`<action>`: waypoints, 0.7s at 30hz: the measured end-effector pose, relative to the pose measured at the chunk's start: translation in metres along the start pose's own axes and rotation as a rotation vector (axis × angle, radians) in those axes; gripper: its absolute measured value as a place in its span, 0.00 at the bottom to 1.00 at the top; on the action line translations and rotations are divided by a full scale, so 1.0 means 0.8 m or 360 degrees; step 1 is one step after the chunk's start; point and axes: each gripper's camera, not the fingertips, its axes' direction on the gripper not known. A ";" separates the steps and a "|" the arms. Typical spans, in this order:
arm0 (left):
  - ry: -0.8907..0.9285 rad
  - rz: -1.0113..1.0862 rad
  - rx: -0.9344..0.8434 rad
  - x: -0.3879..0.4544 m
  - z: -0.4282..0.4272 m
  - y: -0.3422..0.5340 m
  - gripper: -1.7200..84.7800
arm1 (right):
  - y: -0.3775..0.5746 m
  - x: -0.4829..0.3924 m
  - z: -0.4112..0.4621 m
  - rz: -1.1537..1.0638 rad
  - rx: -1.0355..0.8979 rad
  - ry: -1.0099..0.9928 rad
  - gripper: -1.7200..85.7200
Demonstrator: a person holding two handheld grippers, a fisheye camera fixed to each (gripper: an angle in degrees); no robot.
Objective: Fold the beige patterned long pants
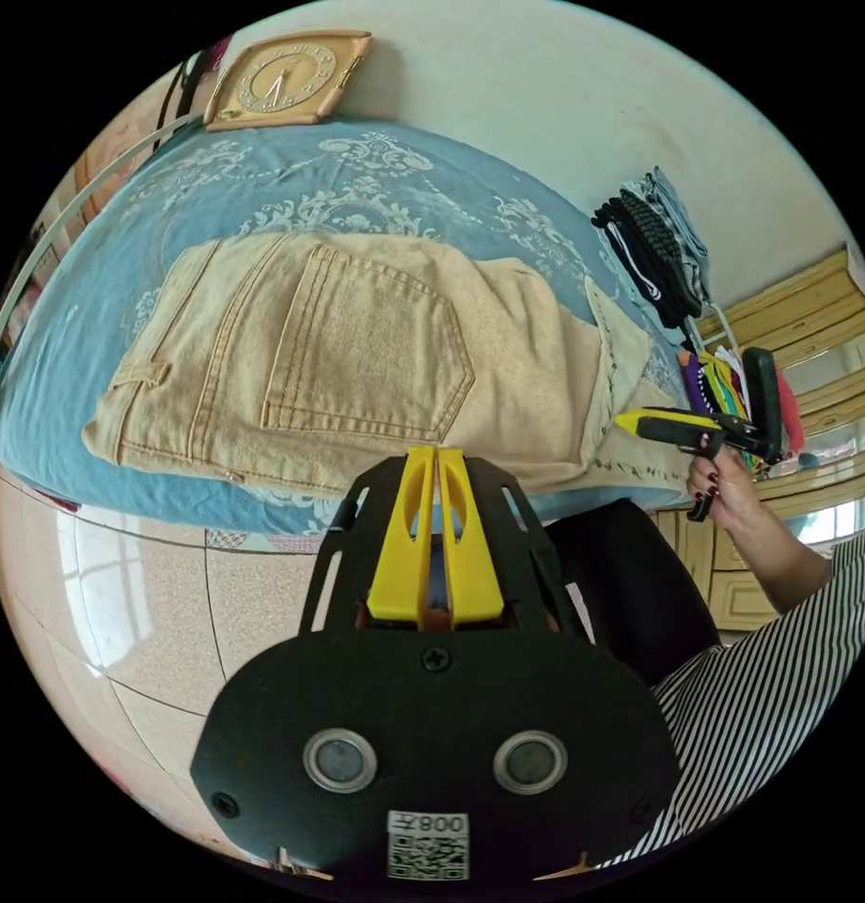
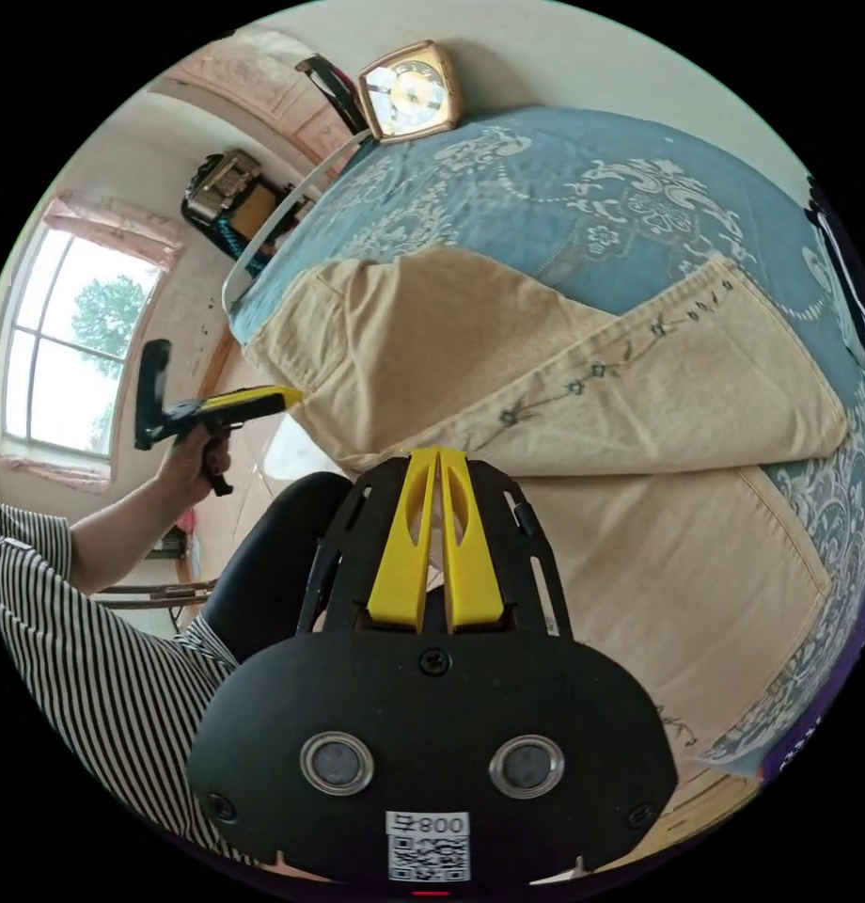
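The beige pants (image 1: 357,357) lie folded on a table under a blue patterned cloth (image 1: 291,179), back pocket up and waist to the left. My left gripper (image 1: 436,453) hovers at their near edge, its yellow jaws pressed together with nothing between them. A hand holds my right gripper (image 1: 628,421) by the pants' right end. In the right gripper view the pants (image 2: 639,527) show a leg folded across, with a small flower pattern along its seam. My right gripper (image 2: 438,453) is shut and empty at the fold's near edge. My left gripper (image 2: 280,396) sits off the waist corner.
A clock (image 1: 287,80) leans on the wall at the table's far end. Folded clothes (image 1: 653,245) are stacked at the right, with wooden cabinets (image 1: 809,310) behind. Tiled floor (image 1: 122,602) lies below the table edge. A striped sleeve (image 2: 85,621) and a window (image 2: 75,348) are at the left.
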 end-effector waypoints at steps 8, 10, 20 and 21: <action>0.0296 0.0436 0.0035 0.181 0.011 -0.095 0.06 | 0.013 0.063 -0.007 0.0047 -0.0075 -0.0042 0.03; 0.0316 0.0509 -0.0034 0.219 0.033 -0.121 0.08 | 0.012 0.090 -0.042 0.0102 0.0066 -0.0013 0.03; 0.0327 0.0635 -0.0257 0.363 0.080 -0.219 0.11 | -0.072 0.258 -0.126 0.0433 0.0222 0.0282 0.09; 0.0310 0.0646 -0.0273 0.377 0.080 -0.227 0.11 | -0.082 0.271 -0.127 0.0453 0.0209 0.0313 0.10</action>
